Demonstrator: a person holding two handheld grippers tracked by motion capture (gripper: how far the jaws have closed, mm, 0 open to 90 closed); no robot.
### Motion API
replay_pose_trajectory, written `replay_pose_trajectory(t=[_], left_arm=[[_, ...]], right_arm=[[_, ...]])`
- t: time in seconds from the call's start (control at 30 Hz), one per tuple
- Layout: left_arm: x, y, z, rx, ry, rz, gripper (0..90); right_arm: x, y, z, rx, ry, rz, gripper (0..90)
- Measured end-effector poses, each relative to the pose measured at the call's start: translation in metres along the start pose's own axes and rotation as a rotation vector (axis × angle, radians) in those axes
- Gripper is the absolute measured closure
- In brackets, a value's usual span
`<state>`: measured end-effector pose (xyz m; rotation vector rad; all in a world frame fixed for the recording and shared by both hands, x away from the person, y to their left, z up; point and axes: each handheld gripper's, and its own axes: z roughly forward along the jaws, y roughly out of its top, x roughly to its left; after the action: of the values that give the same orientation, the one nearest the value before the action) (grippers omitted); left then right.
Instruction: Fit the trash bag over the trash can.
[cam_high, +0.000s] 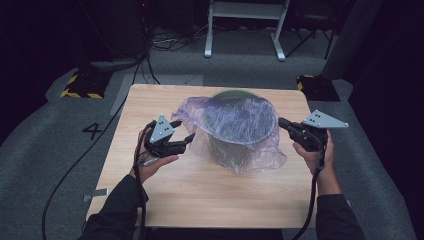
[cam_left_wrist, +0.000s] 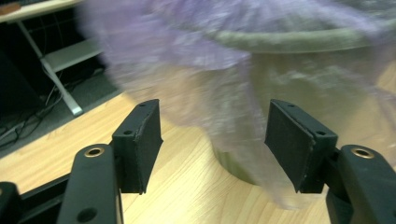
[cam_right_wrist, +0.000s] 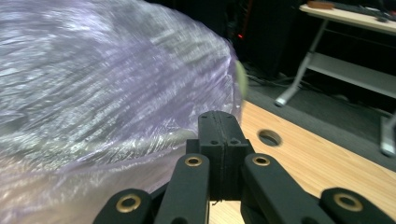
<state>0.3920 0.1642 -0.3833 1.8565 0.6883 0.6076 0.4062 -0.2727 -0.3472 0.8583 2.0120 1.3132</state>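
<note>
A grey-green bin (cam_high: 235, 150) stands upright in the middle of the wooden table (cam_high: 200, 200), and a thin purple plastic bag (cam_high: 240, 117) is draped over its mouth and down its sides. My left gripper (cam_high: 185, 129) is at the bag's left edge, open. In the left gripper view the bag (cam_left_wrist: 196, 70) hangs just beyond the left gripper (cam_left_wrist: 215, 126), with nothing between the pads. My right gripper (cam_high: 281, 121) is at the bag's right rim. In the right gripper view the right gripper (cam_right_wrist: 219, 116) is shut, the bag's film (cam_right_wrist: 102, 84) lying along its left side.
Bare tabletop lies in front of the bin. A round hole (cam_right_wrist: 269, 137) is cut in the table near the right gripper. Yellow-and-black striped blocks (cam_high: 80, 87) (cam_high: 315, 85) sit on the carpet by the far corners. A white-legged frame (cam_high: 245, 30) stands behind.
</note>
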Motion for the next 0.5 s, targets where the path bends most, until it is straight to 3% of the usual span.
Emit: replay_pose_trajectory(t=[0.13,0.17,0.2,0.3,0.37,0.4,0.5], left_arm=[[0.010,-0.001,-0.003,-0.031,-0.030,-0.053,31.8],[0.011,0.000,-0.003,-0.030,-0.034,-0.050,33.3],[0.010,0.001,-0.004,-0.035,-0.034,-0.039,41.2],[0.007,0.005,-0.004,-0.039,-0.021,-0.009,47.6],[0.007,0.008,-0.002,-0.039,-0.019,-0.015,47.5],[0.008,0.008,-0.001,-0.037,-0.014,-0.024,44.9],[0.010,0.008,-0.001,-0.051,-0.004,-0.045,37.8]], right_arm=[[-0.010,-0.004,0.003,0.008,-0.016,0.031,90.0],[-0.012,-0.004,0.003,0.004,-0.016,0.033,90.0],[-0.012,-0.004,0.004,0.002,-0.017,0.029,90.0],[-0.007,-0.002,-0.001,-0.025,0.006,0.012,81.3],[-0.002,0.000,-0.005,-0.034,0.023,-0.013,73.6],[0.000,0.001,-0.007,-0.031,0.018,-0.018,66.4],[0.006,0.004,-0.014,-0.048,0.045,-0.026,56.7]])
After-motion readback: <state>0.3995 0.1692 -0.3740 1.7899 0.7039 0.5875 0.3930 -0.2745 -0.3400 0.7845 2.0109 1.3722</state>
